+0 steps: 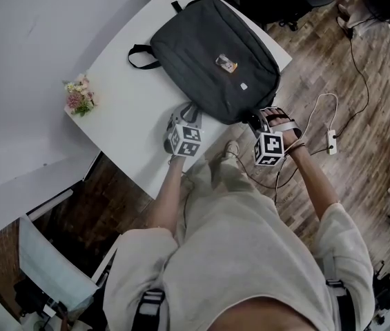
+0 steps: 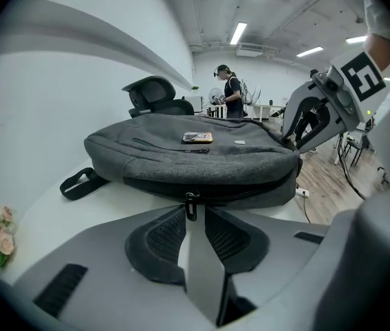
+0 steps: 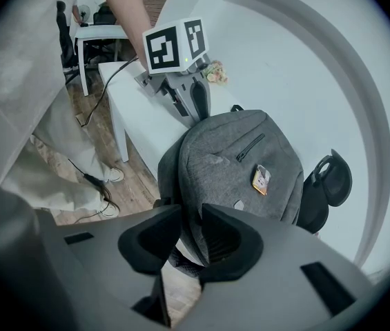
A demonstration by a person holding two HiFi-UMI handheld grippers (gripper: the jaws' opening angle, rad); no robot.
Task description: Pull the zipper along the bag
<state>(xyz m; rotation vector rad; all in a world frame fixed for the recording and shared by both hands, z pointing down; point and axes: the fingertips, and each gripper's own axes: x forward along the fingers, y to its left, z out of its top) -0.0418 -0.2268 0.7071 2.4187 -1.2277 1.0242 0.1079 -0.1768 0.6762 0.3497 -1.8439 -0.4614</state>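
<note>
Head view steeply down, gripper views low and close, facing across shared bag

The bag fills the far right of the bench, its near corner hanging over the edge, with the left gripper and right gripper crowding its near side. Bare bench lies open to its left. Only the strap loop and the flowers at the rim intrude there.
</note>
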